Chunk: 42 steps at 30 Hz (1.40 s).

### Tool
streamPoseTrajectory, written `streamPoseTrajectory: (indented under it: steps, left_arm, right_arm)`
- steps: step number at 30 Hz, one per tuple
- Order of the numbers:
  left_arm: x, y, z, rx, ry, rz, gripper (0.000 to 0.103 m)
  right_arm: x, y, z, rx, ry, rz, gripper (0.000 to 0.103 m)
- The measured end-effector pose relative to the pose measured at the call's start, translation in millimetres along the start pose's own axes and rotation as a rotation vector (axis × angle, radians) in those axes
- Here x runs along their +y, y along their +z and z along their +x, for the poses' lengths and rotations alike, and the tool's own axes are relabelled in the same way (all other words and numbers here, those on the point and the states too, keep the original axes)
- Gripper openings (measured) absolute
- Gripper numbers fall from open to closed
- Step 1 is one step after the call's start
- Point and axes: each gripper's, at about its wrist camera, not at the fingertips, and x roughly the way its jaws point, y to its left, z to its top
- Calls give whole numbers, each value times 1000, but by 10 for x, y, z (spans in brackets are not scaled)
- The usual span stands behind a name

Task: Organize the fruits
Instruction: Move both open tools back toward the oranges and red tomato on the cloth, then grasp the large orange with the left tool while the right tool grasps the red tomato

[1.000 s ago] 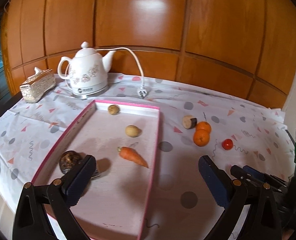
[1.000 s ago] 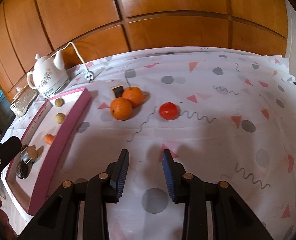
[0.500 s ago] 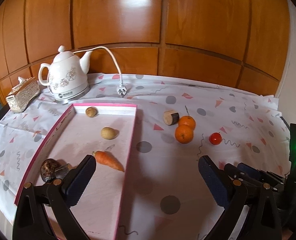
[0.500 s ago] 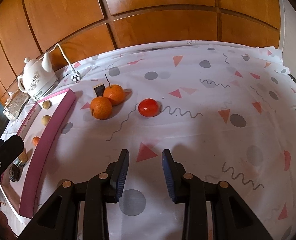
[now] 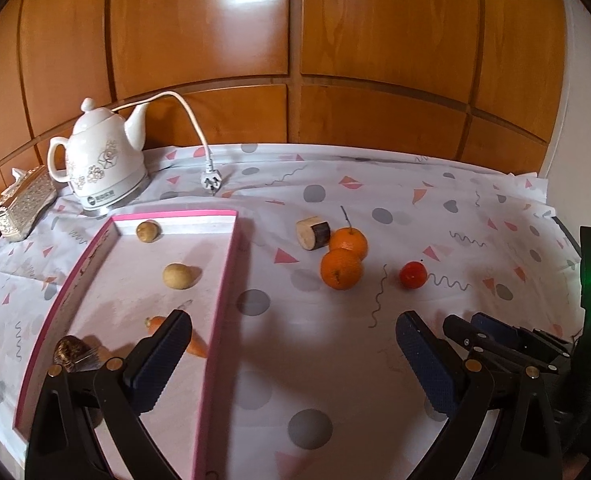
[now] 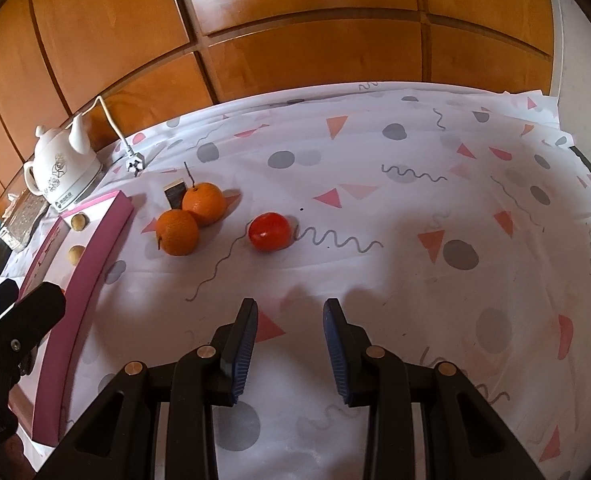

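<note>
Two oranges (image 5: 341, 268) and a tomato (image 5: 413, 275) are still being left outside the pink tray (image 5: 219, 280), with left gripper (image 5: 291, 344) wide, right gripper (image 6: 289, 332) narrow, nothing being held.

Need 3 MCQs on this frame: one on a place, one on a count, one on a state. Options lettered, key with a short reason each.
1. Where is the carrot?
A. inside the pink tray
B. beside the kettle
C. on the cloth by the tomato

2. How many oranges lie on the tablecloth?
A. one
B. two
C. four

3. What is the right gripper holding?
A. the tomato
B. an orange
C. nothing

Key: 1 A, the carrot lies within the tray's pink rim. 2 B, one orange touches the other orange. 3 C, its jaws stand apart over bare cloth, with the tomato farther off.
</note>
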Motion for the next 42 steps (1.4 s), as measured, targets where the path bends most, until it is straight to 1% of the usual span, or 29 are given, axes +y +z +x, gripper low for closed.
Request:
streamPoseTrajectory:
  steps: [7, 11, 18, 22, 24, 28, 33, 36, 40, 42]
  left_arm:
    - [-104, 33, 152, 22, -21, 16, 102]
    - [-124, 58, 254, 39, -36, 14, 101]
    - [-154, 118, 478, 79, -71, -6, 92]
    - [-176, 162, 602, 93, -90, -20, 89]
    - [-189, 187, 677, 104, -107, -30, 84]
    - [-205, 218, 818, 122, -120, -43, 80]
    - [-219, 246, 965, 137, -121, -46, 70]
    - [-220, 272, 1030, 140, -127, -57, 67]
    - [-260, 293, 1108, 144, -136, -48, 61]
    - [-258, 289, 1137, 145, -143, -51, 53]
  right_arm:
    - [-58, 74, 61, -7, -9, 3, 34]
    - [-108, 97, 90, -12, -24, -1, 34]
    - [-192, 95, 154, -1, -30, 15, 34]
    - [-205, 97, 188, 1, -28, 19, 34]
    - [-209, 103, 197, 0, -25, 20, 34]
    - [-205, 131, 215, -3, -11, 19, 34]
    - [-170, 167, 266, -2, 3, 1, 34]
    - [-136, 192, 289, -8, 11, -18, 34]
    - [-89, 215, 315, -10, 18, -35, 34]
    - [-79, 219, 328, -9, 18, -38, 34]
